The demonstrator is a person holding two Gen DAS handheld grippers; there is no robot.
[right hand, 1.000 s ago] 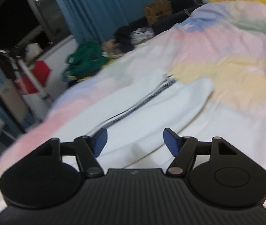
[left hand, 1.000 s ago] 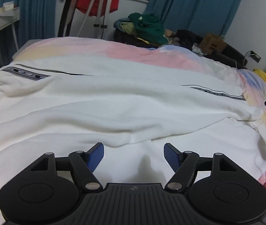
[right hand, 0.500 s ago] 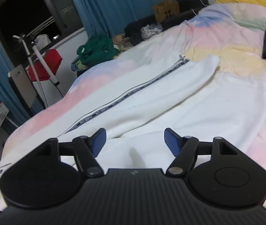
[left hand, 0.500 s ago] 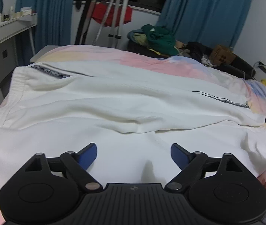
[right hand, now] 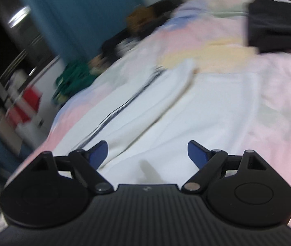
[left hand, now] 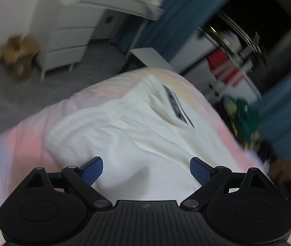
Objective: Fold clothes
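The white garment point(left hand: 137, 135) lies spread on the bed point(left hand: 22, 143), over a pastel pink and yellow cover, with its dark striped trim point(left hand: 176, 106) toward the far edge. In the left wrist view the left gripper point(left hand: 146, 169) hovers above the white cloth, jaws spread wide with nothing between them; they have just been opening, and stand clearly wider than a second ago. That view has swung and tilted sharply since the earlier frames: instead of the garment running level across the picture, it now shows one end of it at the corner of the bed, with a white drawer unit point(left hand: 67, 41) and grey floor beyond, and blue curtains point(left hand: 166, 20) to the right. The picture is blurred.

In the right wrist view the right gripper point(right hand: 147, 153) also hangs over the garment point(right hand: 166, 123), jaws wide and empty, having just been opening. This view is tilted and blurred too compared with half a second ago. The striped trim point(right hand: 120, 110) runs away from the left fingertip, and a folded flap of white cloth ends near a yellow patch of the cover. A dark garment point(right hand: 278, 28) lies further up the bed at the upper right.
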